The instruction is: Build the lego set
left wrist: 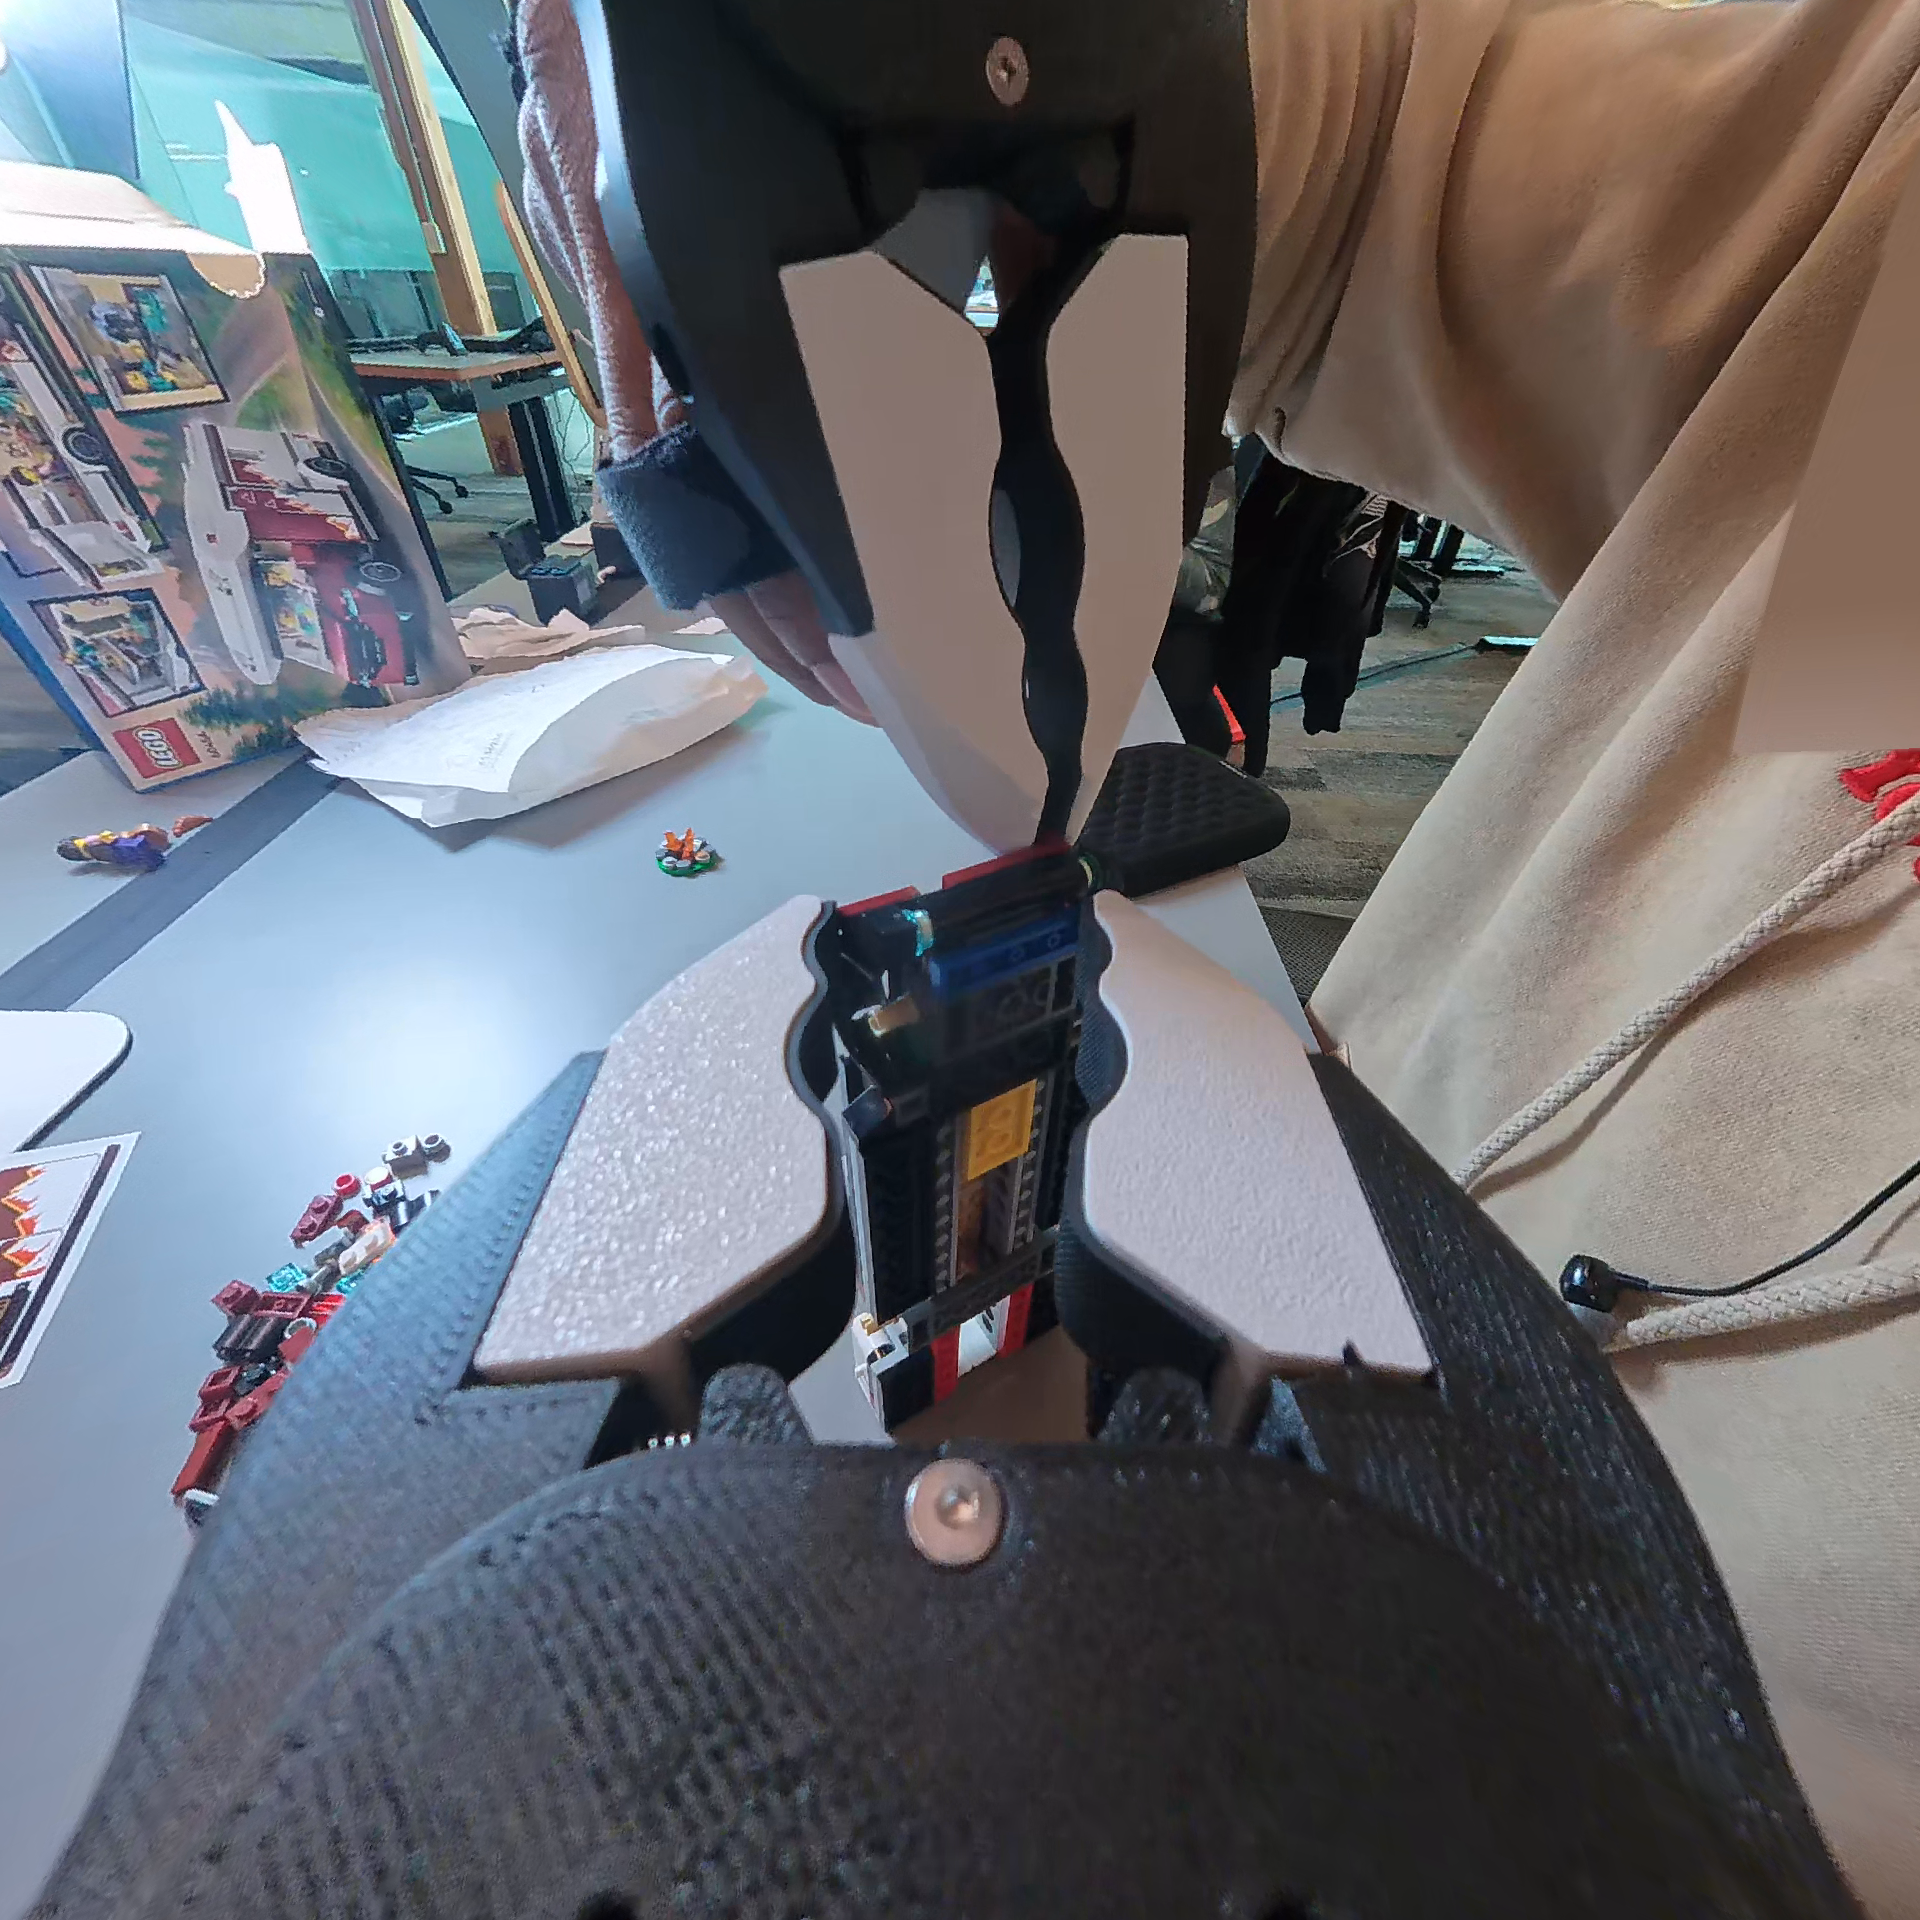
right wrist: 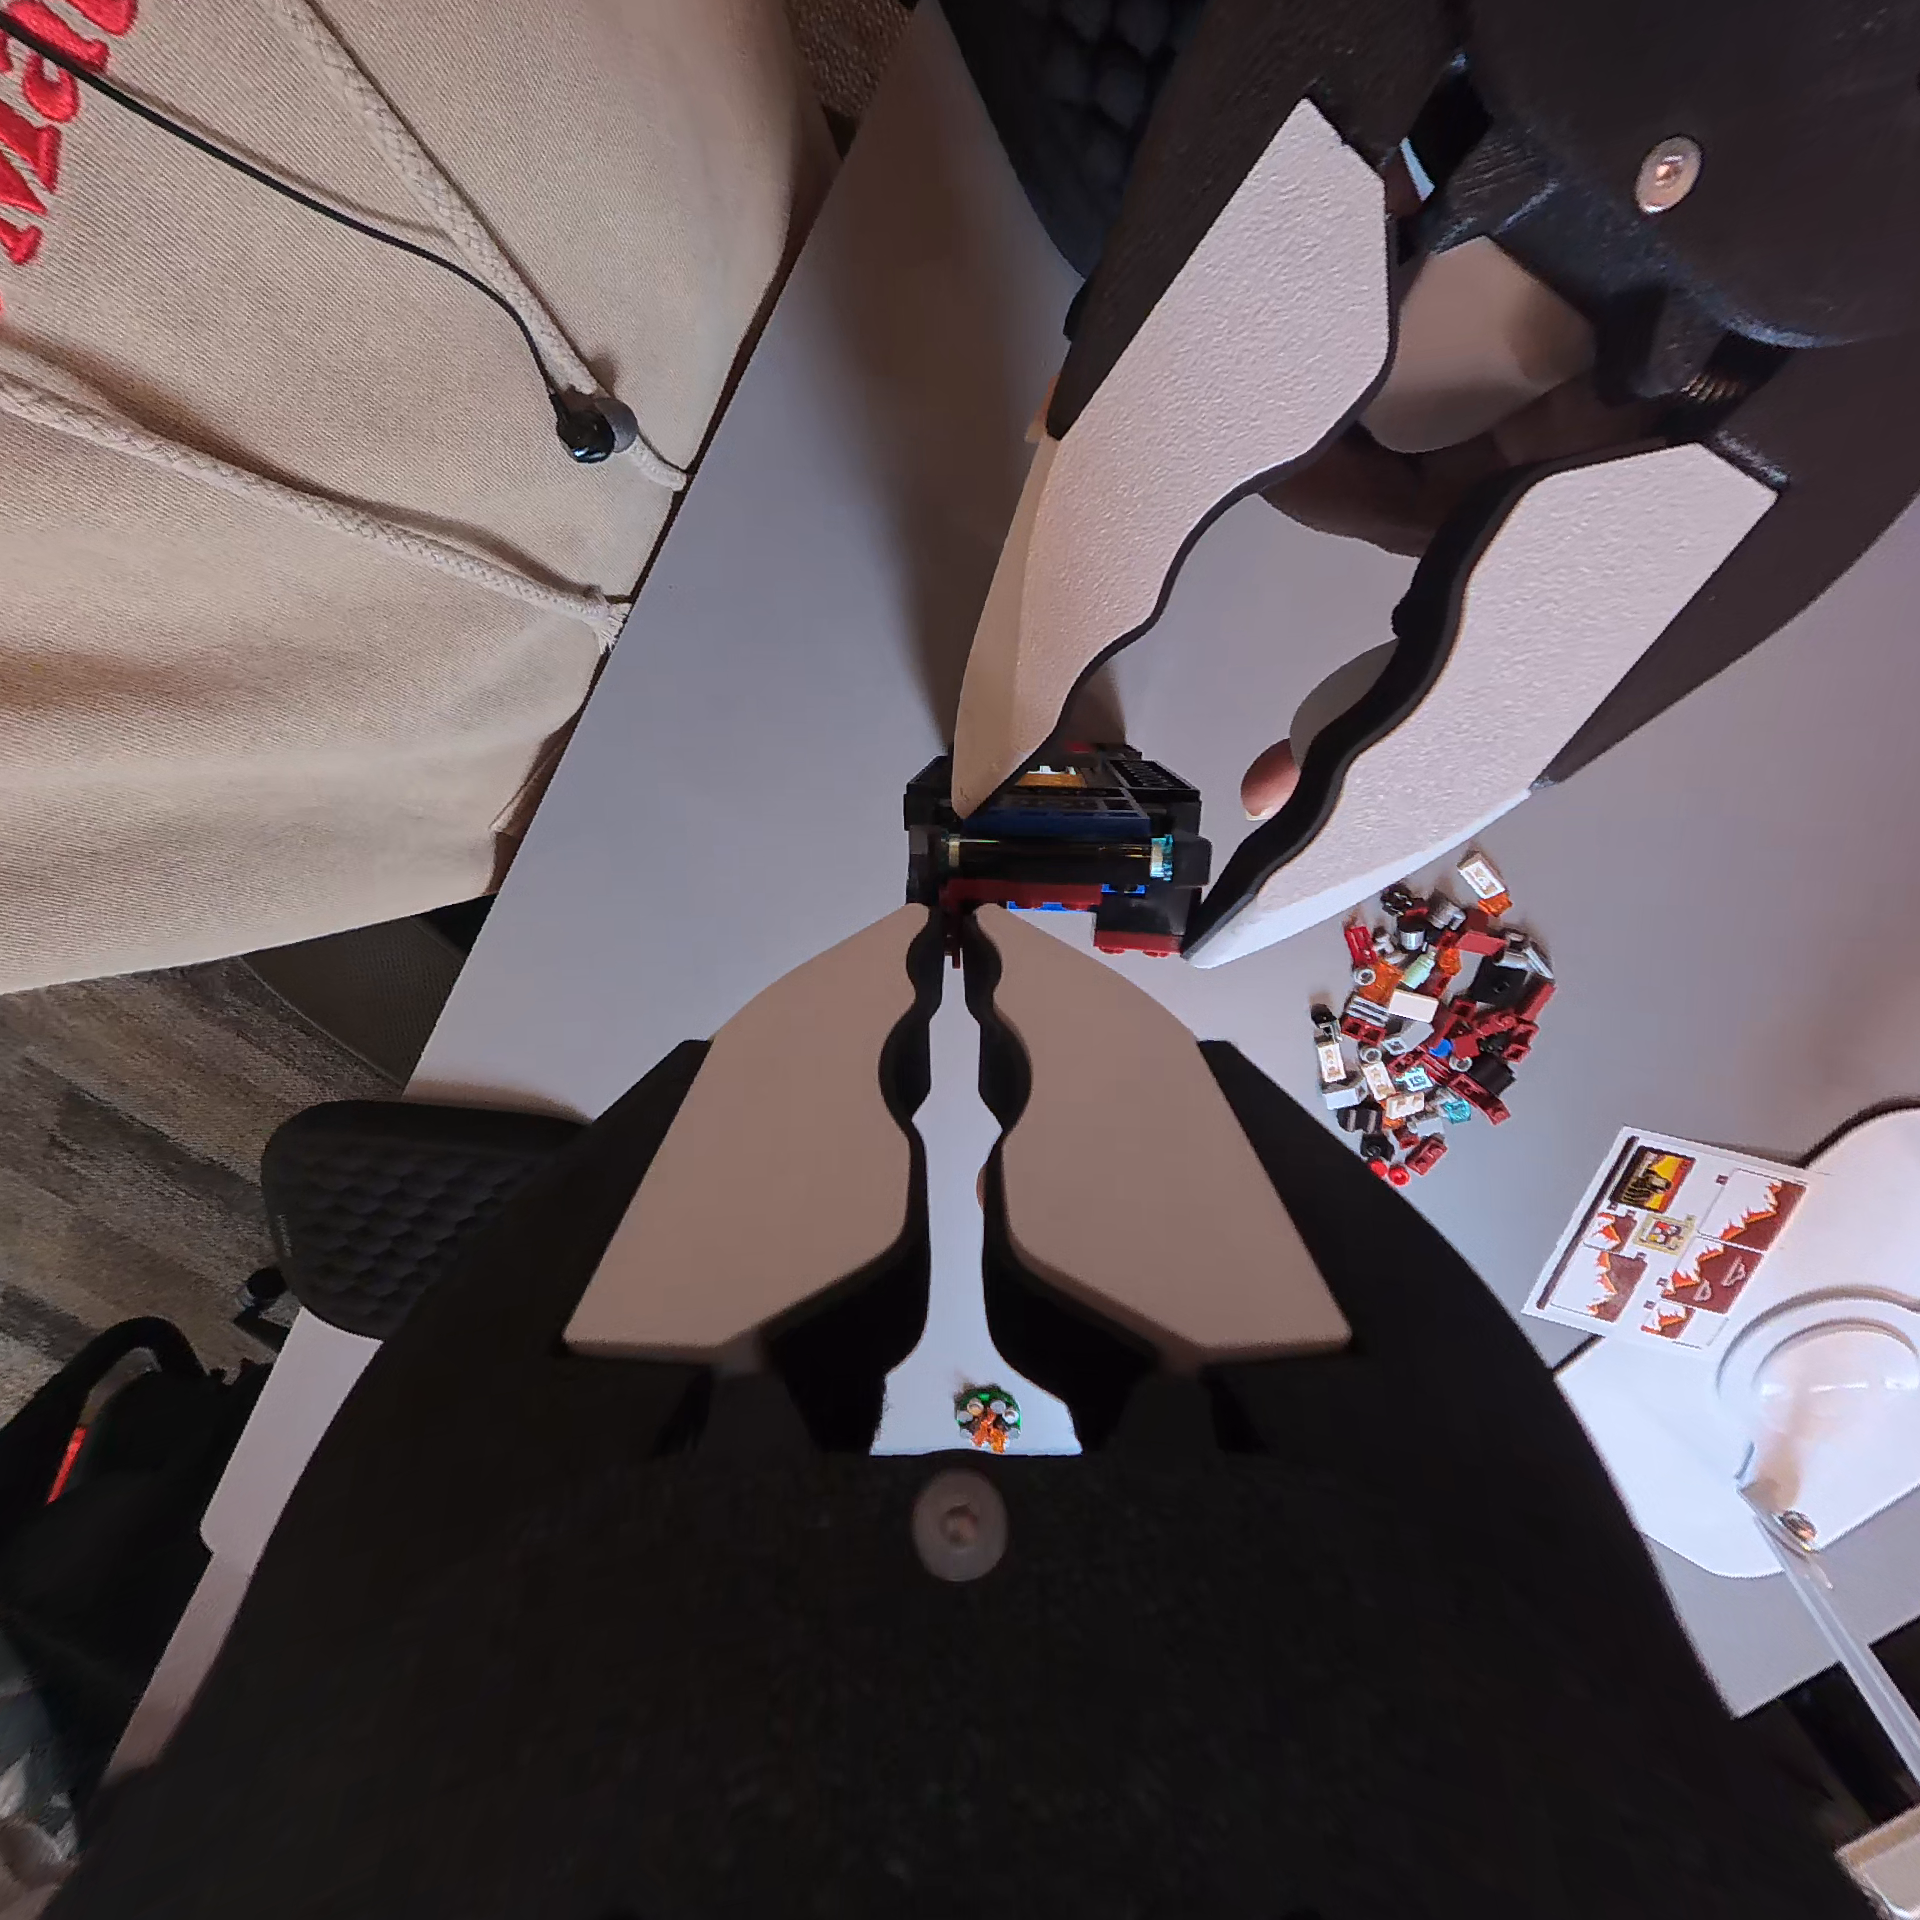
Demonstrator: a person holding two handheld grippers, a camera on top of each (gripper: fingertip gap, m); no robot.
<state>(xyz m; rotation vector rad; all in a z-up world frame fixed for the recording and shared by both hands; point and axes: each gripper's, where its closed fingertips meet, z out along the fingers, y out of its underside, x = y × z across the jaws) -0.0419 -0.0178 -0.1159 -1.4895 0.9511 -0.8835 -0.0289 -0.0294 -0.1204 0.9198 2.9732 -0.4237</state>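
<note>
Nearest my left camera, my left gripper (left wrist: 951, 997) is clamped across a long black toy-brick vehicle chassis with a yellow plate and blue brick on top (left wrist: 987, 1101), both pale pads against its sides, holding it above the grey table (left wrist: 416, 987). The chassis sits by the table's near edge, in front of the person in the cream hoodie (left wrist: 1610, 935).

From the left: a printed cardboard toy box (left wrist: 197, 499) stands at the far corner, a white paper bag (left wrist: 540, 727) lies before it, and a small purple and brown toy figure (left wrist: 114, 844) rests on the table. A sticker sheet (left wrist: 42, 1247) sits at the edge, beside a heap of dark red, black and clear loose bricks (left wrist: 301, 1268). Further in lies a small round green piece with orange flames (left wrist: 687, 852).

At the centre, my right gripper (right wrist: 951, 925) comes down from above, its fingers nearly together, pinching a thin dark red piece (right wrist: 953, 940) at the chassis's front end. A black padded armrest (left wrist: 1184, 821) shows just beyond the table edge.
</note>
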